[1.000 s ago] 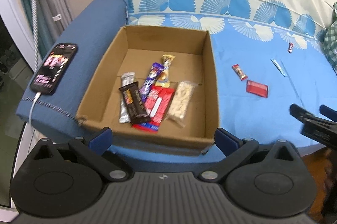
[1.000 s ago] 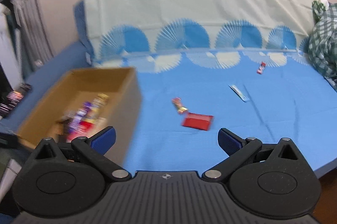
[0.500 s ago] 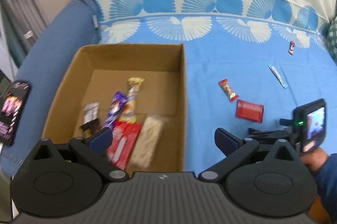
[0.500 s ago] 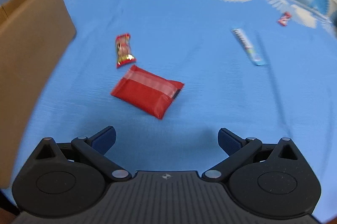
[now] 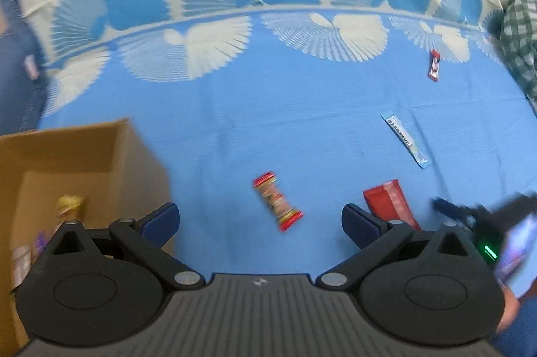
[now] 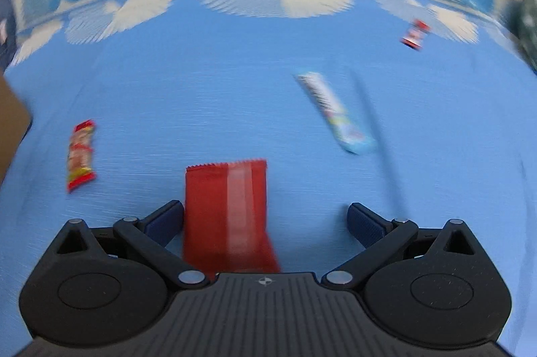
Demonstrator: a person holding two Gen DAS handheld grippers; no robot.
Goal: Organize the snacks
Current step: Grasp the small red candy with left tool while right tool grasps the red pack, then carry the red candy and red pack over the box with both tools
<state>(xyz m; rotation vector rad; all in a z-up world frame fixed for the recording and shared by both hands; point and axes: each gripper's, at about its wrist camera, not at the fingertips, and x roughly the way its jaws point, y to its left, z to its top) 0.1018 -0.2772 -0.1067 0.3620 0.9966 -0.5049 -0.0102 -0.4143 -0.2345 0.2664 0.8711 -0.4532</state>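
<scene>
The right gripper (image 6: 265, 219) is spread wide around the near end of the flat red packet (image 6: 225, 209), whose left edge lies just beside the left pad. Left of the packet lies a small red-yellow candy (image 6: 80, 155), with the cardboard box (image 5: 67, 155) beyond it. Past the packet, bare blue sheet (image 6: 201, 71) stretches to a light-blue stick (image 6: 335, 112) and a distant red sweet (image 6: 415, 34). The left gripper (image 5: 260, 219) hovers wide, holding nothing.
</scene>
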